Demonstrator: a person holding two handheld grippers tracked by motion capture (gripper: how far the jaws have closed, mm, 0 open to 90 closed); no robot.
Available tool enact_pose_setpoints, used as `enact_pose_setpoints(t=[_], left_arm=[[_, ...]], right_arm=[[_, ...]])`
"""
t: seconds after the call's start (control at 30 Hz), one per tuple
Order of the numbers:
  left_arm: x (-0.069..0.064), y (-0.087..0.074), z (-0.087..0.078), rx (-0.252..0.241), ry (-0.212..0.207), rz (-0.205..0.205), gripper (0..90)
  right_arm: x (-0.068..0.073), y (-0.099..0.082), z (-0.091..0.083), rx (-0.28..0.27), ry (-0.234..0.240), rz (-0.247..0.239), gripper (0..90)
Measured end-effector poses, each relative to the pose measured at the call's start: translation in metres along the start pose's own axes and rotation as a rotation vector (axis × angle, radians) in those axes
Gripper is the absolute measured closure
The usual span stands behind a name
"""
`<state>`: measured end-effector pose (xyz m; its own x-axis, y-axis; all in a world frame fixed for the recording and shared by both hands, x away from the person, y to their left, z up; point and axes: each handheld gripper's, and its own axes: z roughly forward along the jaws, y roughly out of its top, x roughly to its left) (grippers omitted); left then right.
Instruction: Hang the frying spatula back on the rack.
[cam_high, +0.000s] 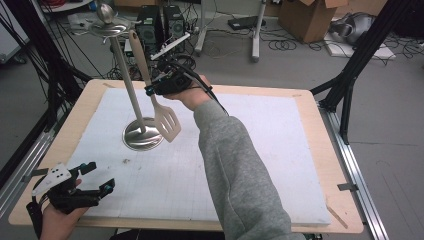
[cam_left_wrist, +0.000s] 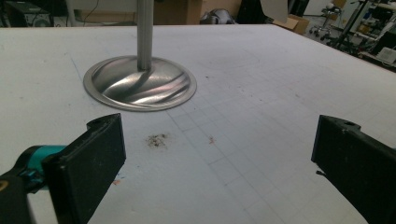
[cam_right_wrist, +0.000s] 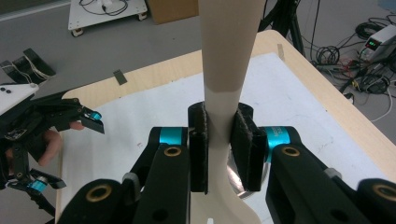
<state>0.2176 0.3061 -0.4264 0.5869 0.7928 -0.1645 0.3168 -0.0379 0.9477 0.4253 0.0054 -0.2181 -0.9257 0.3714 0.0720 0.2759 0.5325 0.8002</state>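
Beige spatula (cam_high: 161, 107) clamped in right hand-held gripper (cam_high: 152, 90) above steel stand base (cam_high: 142, 135); left hand-held gripper (cam_high: 97, 180) open near table edge (cam_high: 30, 205)

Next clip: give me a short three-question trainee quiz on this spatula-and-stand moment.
1. True or false: the right tool is shut on the spatula.
2. Where does the left tool sit? A) over the stand's base B) near the table's front left corner C) on the stand's top hooks
3. Fill in: the spatula's slotted blade hangs above the stand's round metal ____.

Key:
1. True; its pads clamp the neck just above the blade.
2. B; its jaws stand wide apart with nothing between them.
3. base.
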Motion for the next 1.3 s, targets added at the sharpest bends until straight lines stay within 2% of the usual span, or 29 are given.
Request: enact_pose_setpoints(t=[0.3,1.03,1.07,1.17,1.23,1.27,1.3], left_arm=[[0.0,0.0,0.0,0.006,0.001,0.001,3.4],[-0.001,-0.002,-0.005,0.003,0.013,-0.003,3.4],[-0.001,-0.002,-0.005,0.003,0.013,-0.004,3.4],[-0.001,-0.002,-0.005,0.002,0.009,-0.003,3.4],[-0.001,-0.002,-0.005,0.0,0.002,0.003,3.4],[-0.002,-0.002,-0.005,-0.002,0.002,0.007,3.4],[-0.002,-0.001,-0.004,-0.002,0.0,0.008,3.4]], right_arm=[[0.001,0.0,0.004,0.002,-0.002,-0.001,77.7],[0.003,-0.002,0.012,-0.04,-0.035,-0.002,76.1],[0.004,-0.003,0.011,-0.056,-0.033,0.001,72.1],[0.005,-0.004,0.008,-0.077,-0.036,0.001,68.5],[0.007,-0.009,0.005,-0.093,-0.036,-0.008,61.2],[0.007,-0.009,0.005,-0.093,-0.036,-0.008,61.2],[0.008,-0.013,0.002,-0.109,-0.032,0.01,54.3]])
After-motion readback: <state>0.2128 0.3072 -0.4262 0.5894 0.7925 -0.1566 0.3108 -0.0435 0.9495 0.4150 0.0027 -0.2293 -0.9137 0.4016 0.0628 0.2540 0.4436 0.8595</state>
